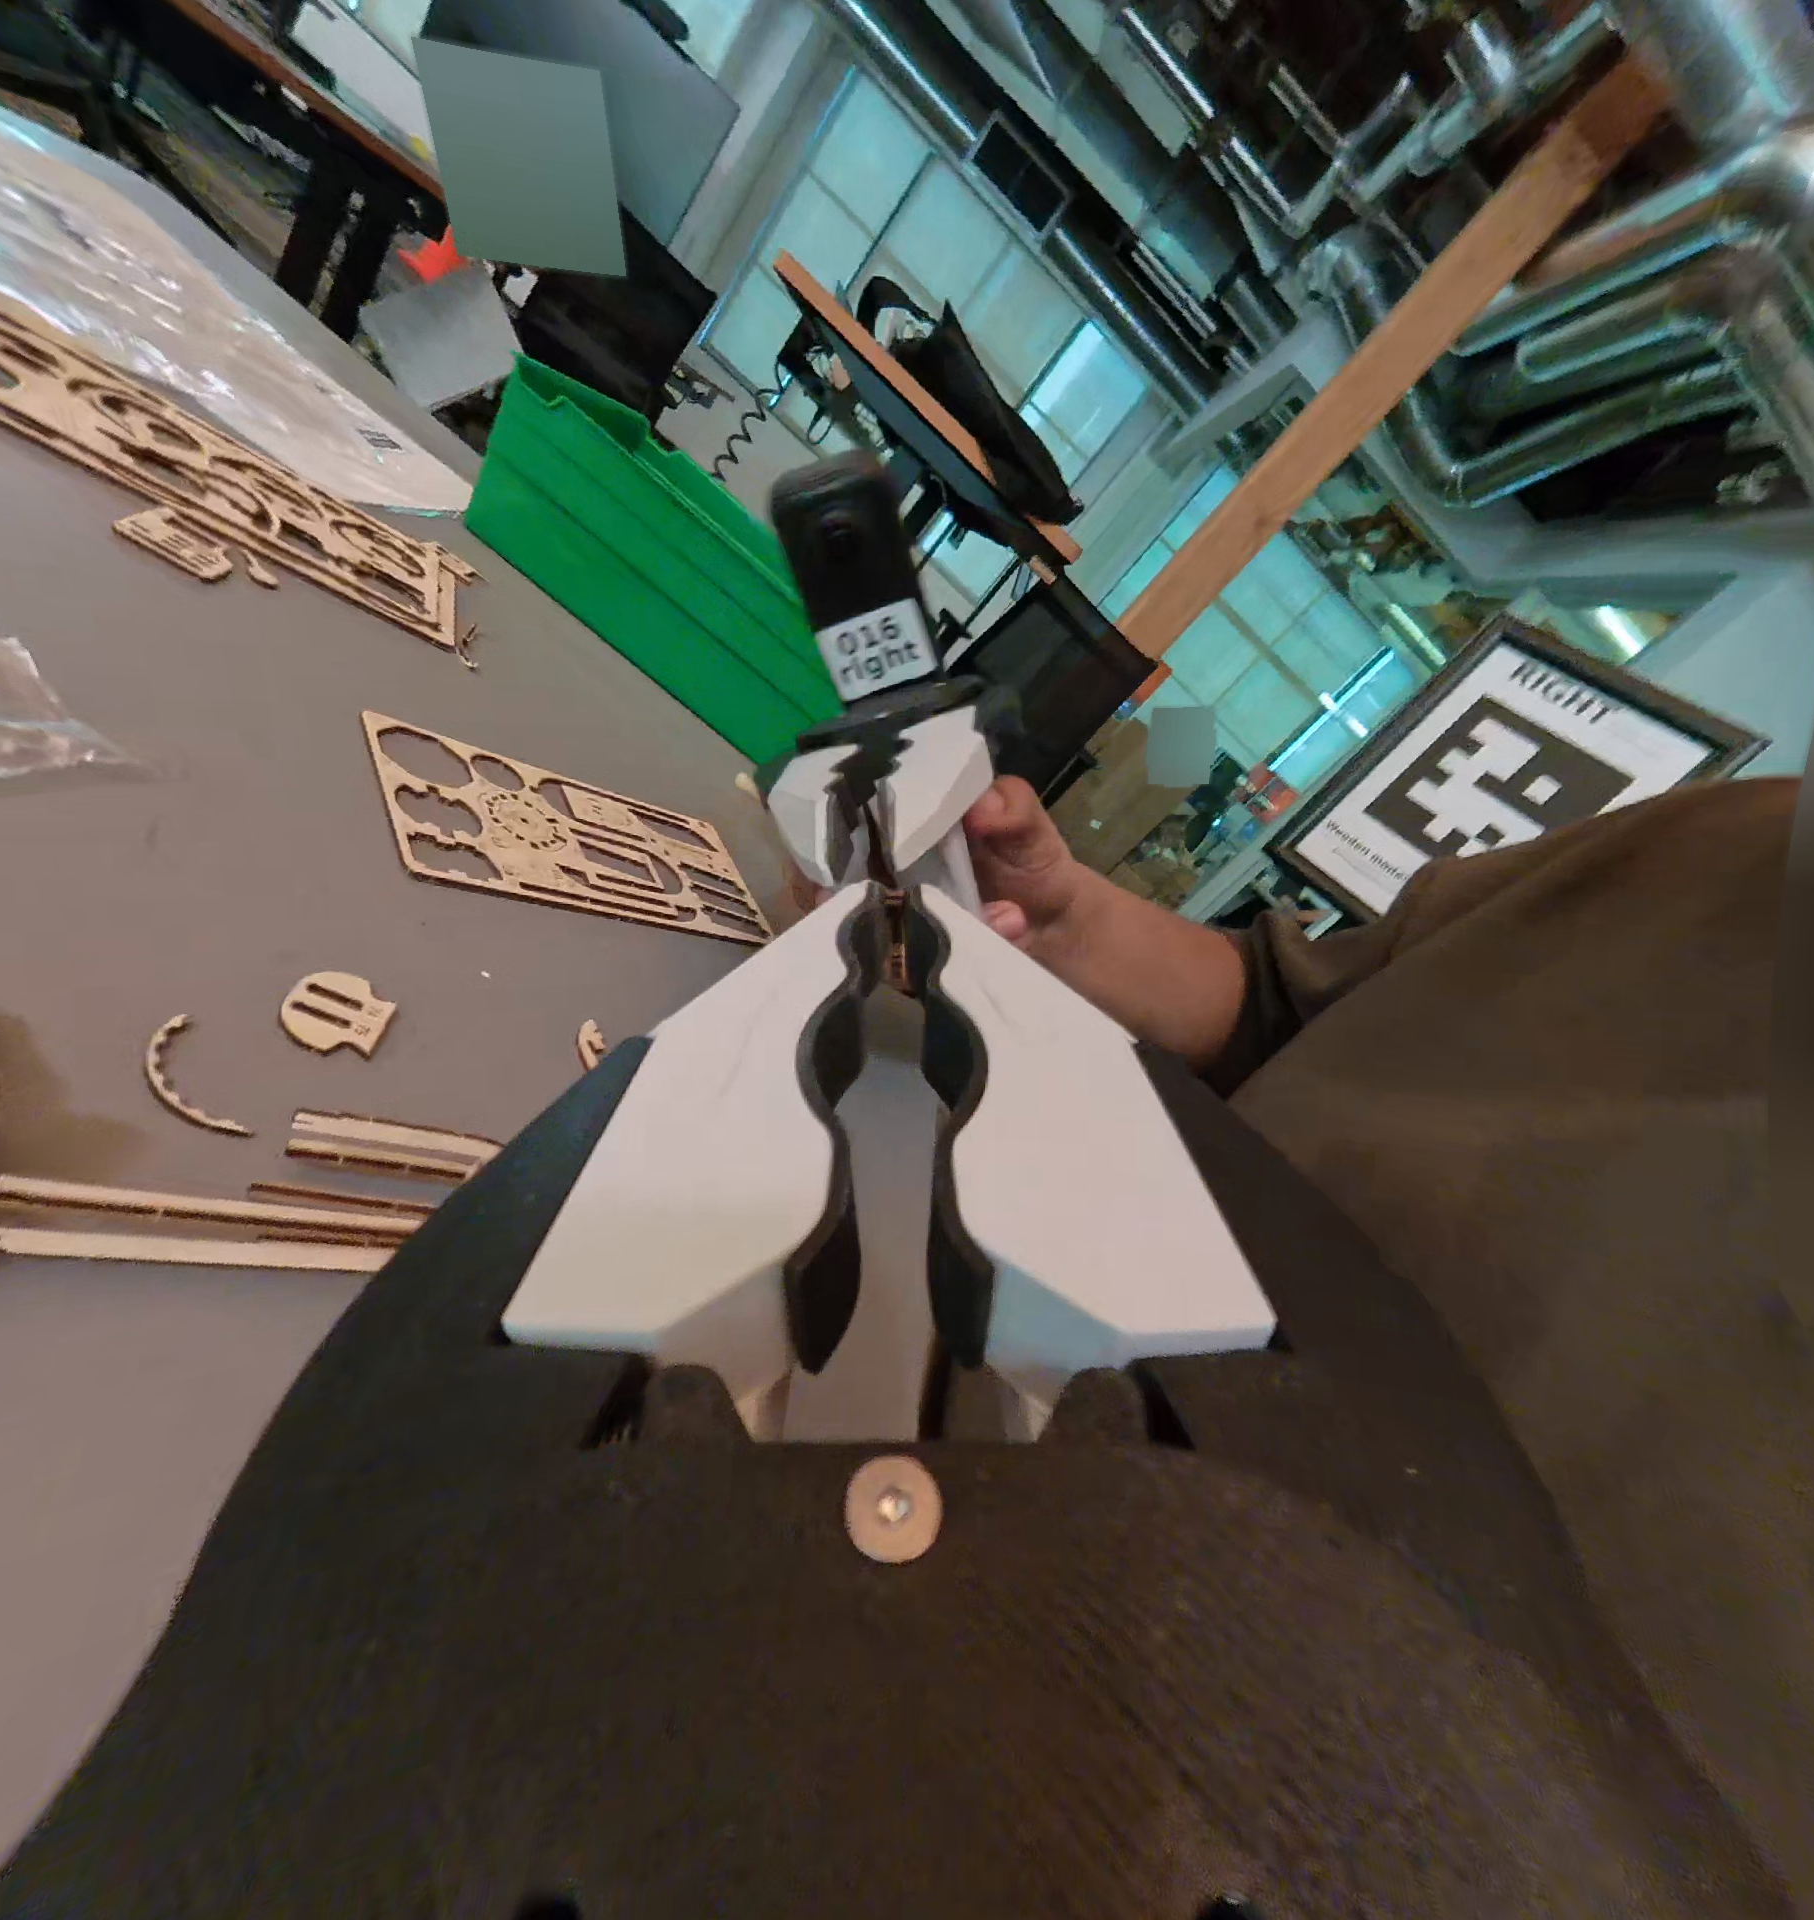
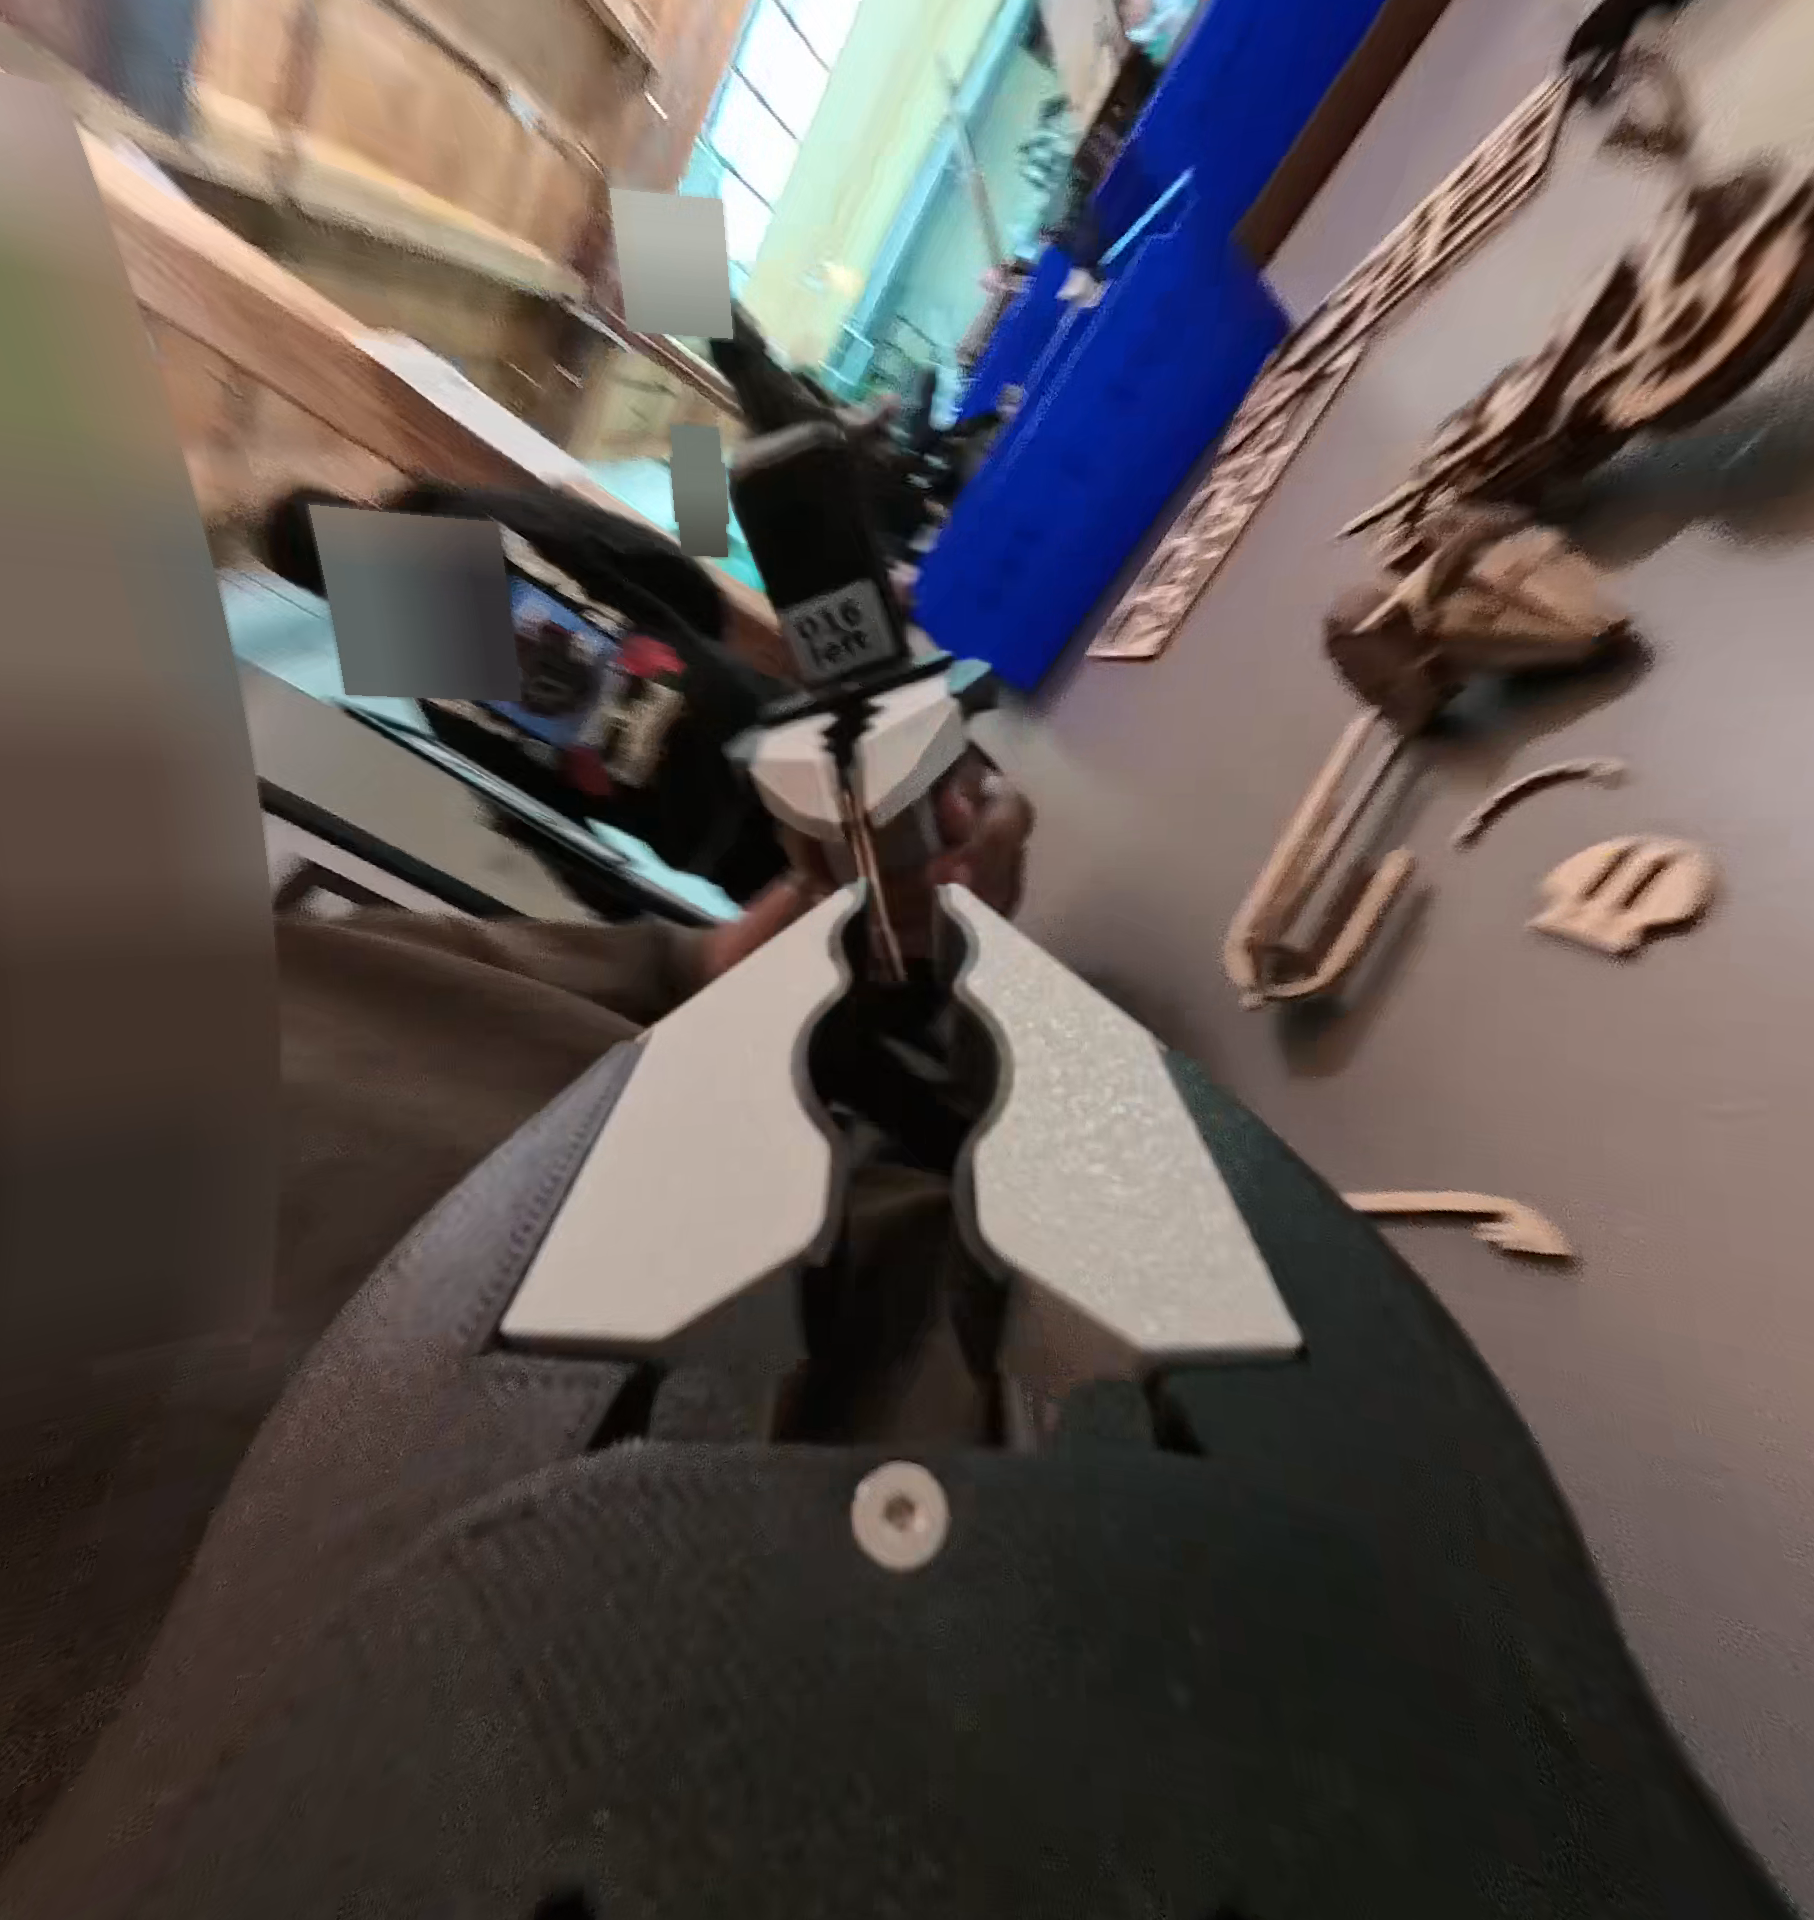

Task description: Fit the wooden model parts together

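Both grippers meet tip to tip above the grey table (image 1: 259, 831). My left gripper (image 1: 895, 906) is shut on a thin wooden part (image 1: 895, 961) seen edge-on between its white fingers (image 1: 737, 1122). My right gripper (image 1: 863, 836) faces it and pinches the same thin part from the far end. In the blurred right wrist view, my right gripper (image 2: 898, 906) is shut on the thin wooden strip (image 2: 875, 883), and the left gripper (image 2: 846, 779) grips its far end. I cannot tell if it is one piece or two.
Laser-cut wooden sheets (image 1: 560, 831) and loose parts (image 1: 337, 1013) lie on the table, with long strips (image 1: 207, 1210) near its front. A green bin (image 1: 633, 551) and a blue bin (image 2: 1111, 416) stand at the edges. A partly built model (image 2: 1609, 343) stands at the right. A sleeve (image 1: 1505, 1039) is close by.
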`<state>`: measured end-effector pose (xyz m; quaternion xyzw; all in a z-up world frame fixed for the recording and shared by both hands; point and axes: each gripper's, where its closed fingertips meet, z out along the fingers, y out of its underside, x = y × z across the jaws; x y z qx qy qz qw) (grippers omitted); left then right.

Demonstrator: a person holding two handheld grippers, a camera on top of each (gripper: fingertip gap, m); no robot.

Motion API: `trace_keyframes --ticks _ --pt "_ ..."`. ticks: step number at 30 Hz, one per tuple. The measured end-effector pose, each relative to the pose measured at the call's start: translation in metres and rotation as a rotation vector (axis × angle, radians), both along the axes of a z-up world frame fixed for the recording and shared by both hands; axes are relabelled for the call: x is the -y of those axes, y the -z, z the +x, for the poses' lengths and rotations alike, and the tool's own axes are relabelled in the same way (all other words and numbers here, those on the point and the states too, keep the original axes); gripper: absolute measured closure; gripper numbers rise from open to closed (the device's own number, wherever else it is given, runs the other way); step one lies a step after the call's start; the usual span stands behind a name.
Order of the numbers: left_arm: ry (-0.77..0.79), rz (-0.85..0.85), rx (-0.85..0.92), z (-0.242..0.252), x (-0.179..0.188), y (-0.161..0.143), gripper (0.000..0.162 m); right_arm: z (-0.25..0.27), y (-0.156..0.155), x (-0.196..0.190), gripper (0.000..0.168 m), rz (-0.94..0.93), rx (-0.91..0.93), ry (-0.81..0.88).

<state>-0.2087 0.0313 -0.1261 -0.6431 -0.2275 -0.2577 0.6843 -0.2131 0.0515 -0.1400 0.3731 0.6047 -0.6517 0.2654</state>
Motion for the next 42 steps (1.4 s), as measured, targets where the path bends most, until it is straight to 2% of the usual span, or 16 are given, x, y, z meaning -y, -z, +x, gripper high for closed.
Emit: trace_keyframes --ticks 1,3,5,9,11,18,20,23,27,29,31,35,42 --pt "-0.002 0.006 0.030 -0.002 0.001 0.001 0.162 0.000 0.003 -0.001 0.160 0.093 -0.099 0.017" --pt "0.005 0.010 0.081 -0.004 0.001 0.003 0.162 0.002 0.008 0.001 0.159 0.257 -0.278 0.029" --pt "0.015 0.012 0.115 -0.005 0.001 0.004 0.162 0.007 0.009 0.006 0.157 0.327 -0.365 0.021" --pt "0.028 0.015 0.132 -0.003 0.000 0.004 0.162 0.014 0.005 0.016 0.158 0.259 -0.309 -0.010" --pt "0.029 0.017 0.131 -0.002 0.000 0.004 0.162 0.014 0.005 0.016 0.167 0.240 -0.282 -0.010" --pt "-0.002 0.011 0.105 -0.006 0.001 0.003 0.160 0.009 0.002 0.014 0.167 0.201 -0.209 0.022" --pt "-0.063 -0.016 0.062 -0.016 0.006 0.004 0.138 -0.002 0.002 0.006 0.167 0.172 -0.152 0.085" --pt "-0.132 -0.164 -0.092 -0.028 0.015 0.018 0.132 -0.021 0.019 -0.009 0.168 0.210 -0.042 0.198" --pt "-0.156 -0.588 -0.461 -0.030 0.022 0.068 0.126 -0.029 0.038 -0.009 0.168 0.262 0.047 0.273" --pt "-0.140 -0.717 -0.577 -0.027 0.020 0.087 0.124 -0.030 0.047 -0.004 0.168 0.302 0.058 0.304" --pt "-0.096 -0.783 -0.627 -0.018 0.014 0.101 0.124 -0.028 0.055 0.002 0.168 0.351 0.054 0.301" --pt "-0.109 -0.918 -0.760 -0.022 0.015 0.118 0.129 -0.022 0.058 0.010 0.168 0.377 0.035 0.260" --pt "-0.144 -0.929 -0.781 -0.032 0.023 0.117 0.137 -0.024 0.065 0.007 0.168 0.447 -0.007 0.262"
